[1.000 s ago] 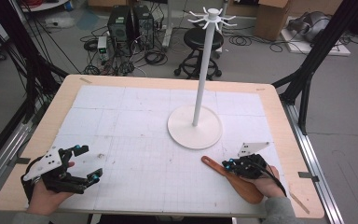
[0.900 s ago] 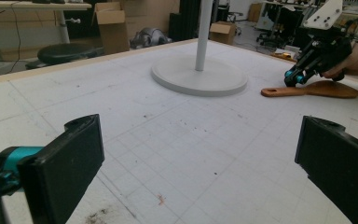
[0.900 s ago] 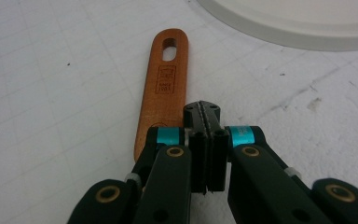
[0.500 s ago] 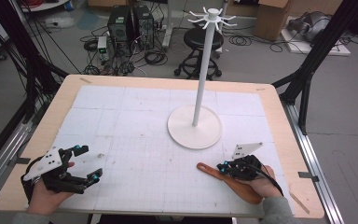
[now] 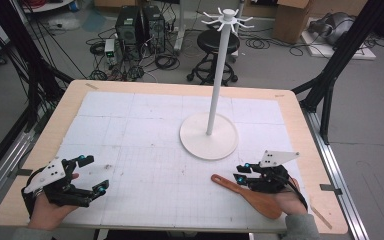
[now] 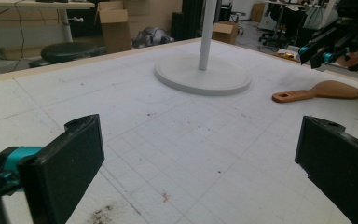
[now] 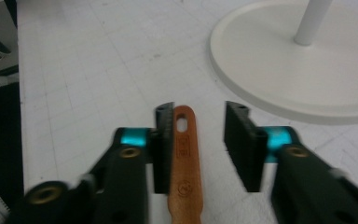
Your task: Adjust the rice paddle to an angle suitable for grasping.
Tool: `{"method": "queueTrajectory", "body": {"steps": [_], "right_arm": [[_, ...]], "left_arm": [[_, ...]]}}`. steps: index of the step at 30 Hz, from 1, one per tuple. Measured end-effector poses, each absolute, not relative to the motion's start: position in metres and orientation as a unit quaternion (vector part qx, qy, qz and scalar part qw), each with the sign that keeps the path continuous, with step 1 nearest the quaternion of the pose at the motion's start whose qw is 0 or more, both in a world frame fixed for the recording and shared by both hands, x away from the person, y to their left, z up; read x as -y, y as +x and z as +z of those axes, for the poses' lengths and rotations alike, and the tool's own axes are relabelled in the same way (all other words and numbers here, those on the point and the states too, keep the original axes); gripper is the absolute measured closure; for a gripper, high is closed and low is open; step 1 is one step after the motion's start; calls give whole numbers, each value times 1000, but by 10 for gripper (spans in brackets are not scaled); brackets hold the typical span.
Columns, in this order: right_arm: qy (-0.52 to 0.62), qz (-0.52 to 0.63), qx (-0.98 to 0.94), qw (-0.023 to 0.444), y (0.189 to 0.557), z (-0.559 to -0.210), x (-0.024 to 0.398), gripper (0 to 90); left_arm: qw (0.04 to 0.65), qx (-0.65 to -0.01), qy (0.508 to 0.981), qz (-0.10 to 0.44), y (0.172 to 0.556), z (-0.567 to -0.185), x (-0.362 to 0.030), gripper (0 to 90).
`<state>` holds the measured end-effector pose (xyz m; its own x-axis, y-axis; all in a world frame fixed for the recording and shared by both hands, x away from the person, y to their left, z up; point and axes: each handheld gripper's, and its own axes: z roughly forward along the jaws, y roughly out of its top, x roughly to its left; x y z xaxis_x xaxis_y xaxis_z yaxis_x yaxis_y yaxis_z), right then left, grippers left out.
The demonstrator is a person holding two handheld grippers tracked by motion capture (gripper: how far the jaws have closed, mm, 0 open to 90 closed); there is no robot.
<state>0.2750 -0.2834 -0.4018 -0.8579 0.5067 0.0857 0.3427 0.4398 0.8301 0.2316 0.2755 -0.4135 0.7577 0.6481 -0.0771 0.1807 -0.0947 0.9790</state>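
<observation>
Lying flat on the table [image 5: 145, 125], the wooden spatula [image 5: 247, 193] looks light and stiff; the right hand-held gripper [image 7: 198, 140], just opening, straddles its handle ungripped, the best hold.

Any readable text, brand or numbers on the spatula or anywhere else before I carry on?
Wooden spatula handle: a small stamped line and a round mark below it, both too blurred to read.
Cardboard boxes behind the table: no print legible.
White stand and table mat: grid lines, no text.
</observation>
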Motion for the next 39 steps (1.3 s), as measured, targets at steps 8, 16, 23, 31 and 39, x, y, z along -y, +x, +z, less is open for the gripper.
{"method": "queueTrajectory", "body": {"steps": [8,16,23,31,39], "right_arm": [[243,464,-847,91,268,-392,281,166],[265,458,-843,92,266,-388,283,0],[252,445,-855,88,266,-390,277,0],[240,407,-877,85,267,-397,267,0],[238,376,-892,75,269,-405,263,35]], "left_arm": [[606,-292,714,193,233,-414,-277,17],[604,-291,716,193,233,-415,-276,17],[605,-291,716,192,233,-414,-276,17],[605,-292,715,193,233,-414,-277,17],[603,-292,717,192,233,-415,-277,18]]}}
